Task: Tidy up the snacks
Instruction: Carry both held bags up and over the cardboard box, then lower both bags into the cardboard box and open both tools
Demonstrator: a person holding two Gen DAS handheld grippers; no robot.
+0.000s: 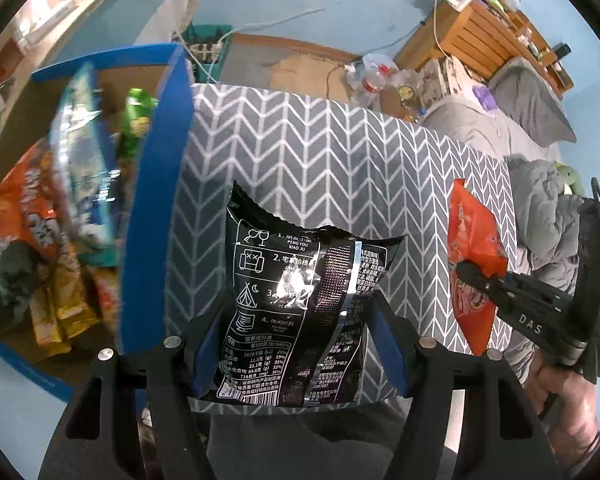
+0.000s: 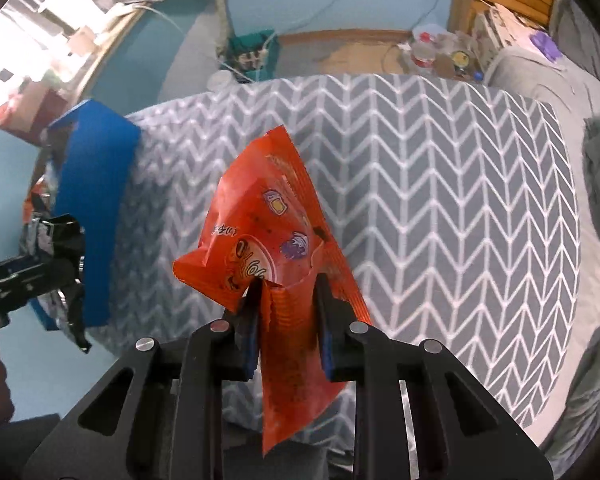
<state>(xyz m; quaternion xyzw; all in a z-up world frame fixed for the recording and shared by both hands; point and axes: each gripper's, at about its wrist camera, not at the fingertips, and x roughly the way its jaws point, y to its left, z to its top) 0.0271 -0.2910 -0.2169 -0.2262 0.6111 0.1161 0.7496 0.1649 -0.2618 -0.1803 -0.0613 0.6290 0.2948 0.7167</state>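
- Black foil, glossy and crinkled, fills the lower middle of the left wrist view: the black snack bag (image 1: 300, 312) is gripped between the left tongs (image 1: 298, 344), whose blue pads press its two sides, so these tongs stand fairly wide and are holding it.
- The orange snack bag (image 2: 276, 240) sits in the centre of the right wrist view, pinched by the right tongs (image 2: 288, 312), which are closed narrow on its crimped lower part; the rest of the bag stands up and flops to the left.
- Both bags hang clear above the table (image 2: 440, 184) with its grey-and-white chevron cloth; no other loose packet shows on it.
- The blue-edged cardboard box (image 1: 160, 184) stands at the left of the left wrist view, already holding several packets in orange, yellow, green and blue, all blurred.
- The step in hand appears to be carrying the two bags to that box.
- To do it well, the black bag should probably clear the tall blue wall before it is lowered, since it hangs just beside that edge.
- The orange bag is held by a thin, slippery fold, so a gentle swing seems safer than a quick one.
- One pair of tongs entering the box at a time would likely avoid a collision.
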